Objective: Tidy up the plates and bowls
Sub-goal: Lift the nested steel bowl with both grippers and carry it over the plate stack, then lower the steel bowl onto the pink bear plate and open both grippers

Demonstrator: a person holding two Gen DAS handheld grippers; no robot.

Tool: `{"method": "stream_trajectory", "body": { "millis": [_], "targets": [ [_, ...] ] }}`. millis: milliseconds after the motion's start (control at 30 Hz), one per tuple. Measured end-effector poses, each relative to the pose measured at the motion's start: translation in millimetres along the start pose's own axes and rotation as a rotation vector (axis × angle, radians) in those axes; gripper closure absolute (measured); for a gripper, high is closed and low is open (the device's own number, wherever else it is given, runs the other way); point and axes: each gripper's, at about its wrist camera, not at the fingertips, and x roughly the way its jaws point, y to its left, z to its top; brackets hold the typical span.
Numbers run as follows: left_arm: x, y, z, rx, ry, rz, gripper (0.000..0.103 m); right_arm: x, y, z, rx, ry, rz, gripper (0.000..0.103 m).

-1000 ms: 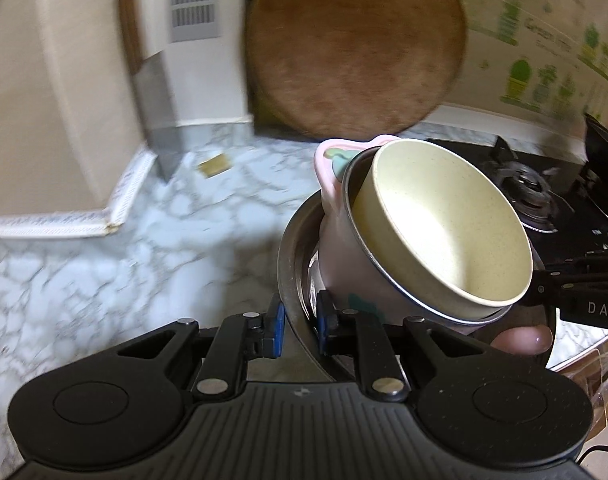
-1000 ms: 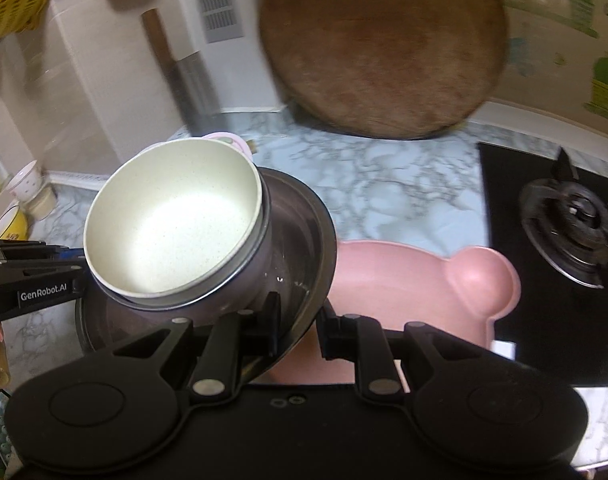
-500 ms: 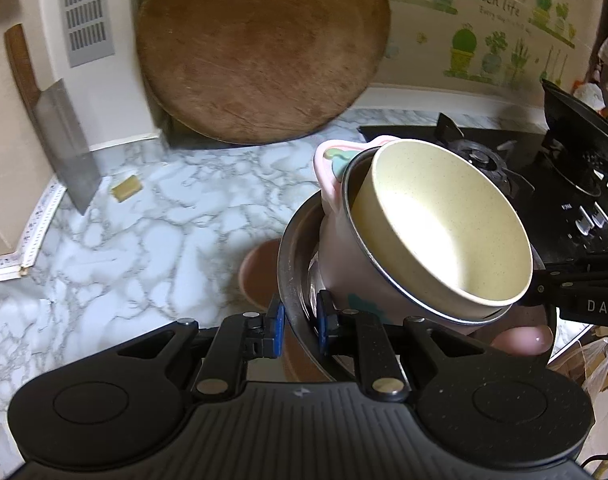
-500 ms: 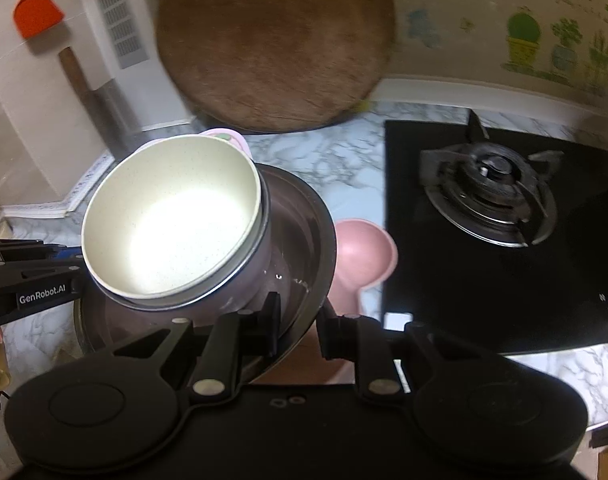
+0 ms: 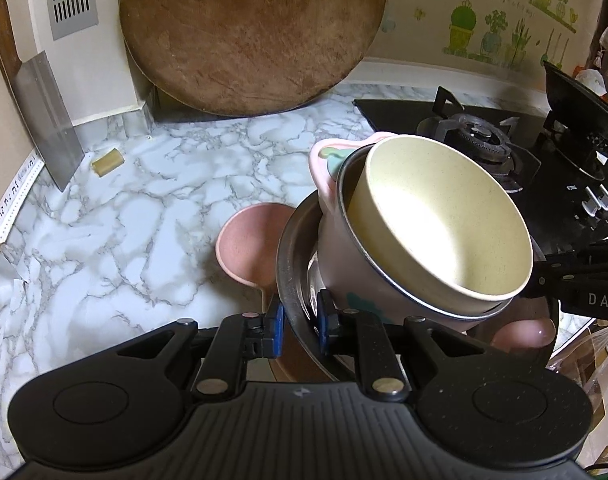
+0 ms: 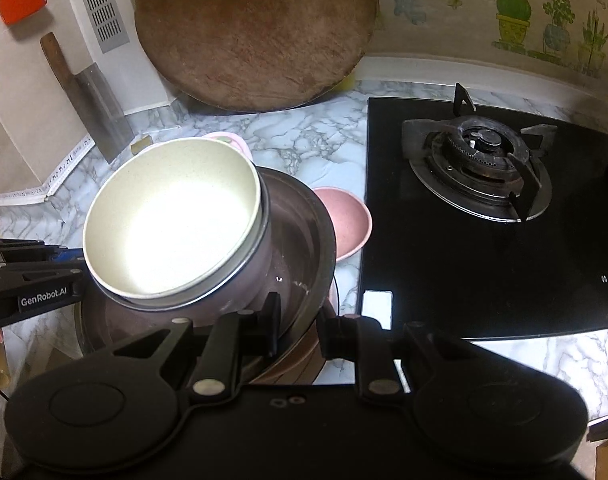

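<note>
A stack of dishes is held between both grippers above the counter. A cream bowl [image 5: 440,216] [image 6: 172,216] sits in a pink steel-lined bowl [image 5: 344,264] [image 6: 248,272], which sits in a wide steel bowl [image 5: 292,248] [image 6: 304,240]. My left gripper [image 5: 300,324] is shut on the steel bowl's rim on one side. My right gripper [image 6: 300,320] is shut on the rim on the opposite side. A pink bear-eared plate [image 5: 248,240] [image 6: 344,224] lies on the marble counter right under the stack, mostly hidden.
A round wooden board [image 5: 252,32] [image 6: 256,28] leans on the back wall. A cleaver [image 5: 40,112] [image 6: 96,108] leans at the left wall. A black gas hob [image 6: 484,208] [image 5: 484,144] lies to the right, with a dark wok [image 5: 580,120] on its far burner.
Both grippers have carried the stack to the right along the counter, toward the hob. The pink plate now sits under the stack. Both grips are unchanged.
</note>
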Motion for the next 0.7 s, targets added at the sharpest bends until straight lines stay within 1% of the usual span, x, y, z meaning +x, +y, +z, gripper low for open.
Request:
{"method": "stream_trajectory", "body": {
  "millis": [233,400,500,700],
  "targets": [
    [5,2,-3,0.013,-0.013,0.005,0.088,10,2,-5,-0.007,0.003,-0.016,0.083],
    [7,5,-3,-0.002,-0.005,0.006,0.087,14,8,-7,-0.046,0.008,-0.044,0.082],
    [7,8,-2,-0.017,0.004,-0.004,0.087,15,9,-6,-0.044,0.010,-0.048,0.082],
    [6,7,-2,-0.001,0.011,-0.006,0.087,15,9,-6,-0.040,0.011,-0.063,0.082]
  ]
}}
